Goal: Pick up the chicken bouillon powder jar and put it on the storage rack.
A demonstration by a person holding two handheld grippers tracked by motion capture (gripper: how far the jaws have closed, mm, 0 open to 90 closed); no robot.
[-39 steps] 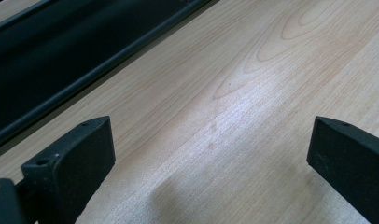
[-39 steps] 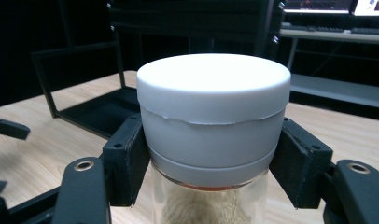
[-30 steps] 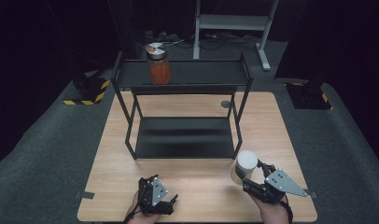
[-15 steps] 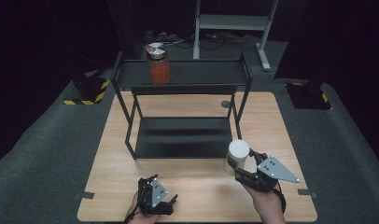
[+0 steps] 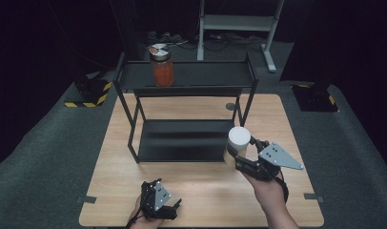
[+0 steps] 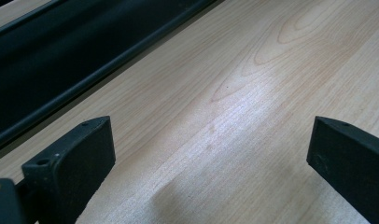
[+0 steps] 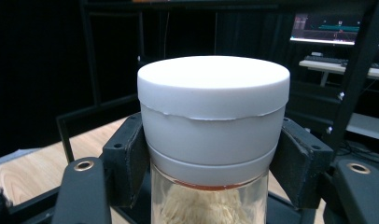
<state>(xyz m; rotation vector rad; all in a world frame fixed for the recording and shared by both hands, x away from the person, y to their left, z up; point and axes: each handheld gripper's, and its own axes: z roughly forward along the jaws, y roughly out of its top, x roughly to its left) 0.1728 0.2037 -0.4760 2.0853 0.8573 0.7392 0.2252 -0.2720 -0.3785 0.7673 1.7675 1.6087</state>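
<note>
My left gripper [image 5: 159, 204] rests idle at the near left of the pale wooden table [image 5: 201, 191], jaws wide apart with nothing between them. Far left on the black metal two-tier shelf [image 5: 187, 76] stands an orange-filled glass jar with a metal lid [image 5: 162, 66]. Near right, my right gripper [image 5: 240, 153] clamps the white-lidded clear jar of pale strands [image 5: 238, 141] just under its lid, upright and clear of the table, probably bound for the shelf. I can read no label.

A lab or recording studio, not a home. Black walls and dark grey carpet surround one pale wooden table [image 5: 201, 191] bearing a bare black metal rack [image 5: 182, 81]; yellow-and-black striped stand bases [image 5: 86, 98] sit on the floor beside it, with loose cables [image 5: 182, 43] and a grey metal frame [image 5: 239, 24] behind. A lit monitor [image 7: 337, 28] and keyboard [image 7: 327, 59] stand on a desk farther off.
</note>
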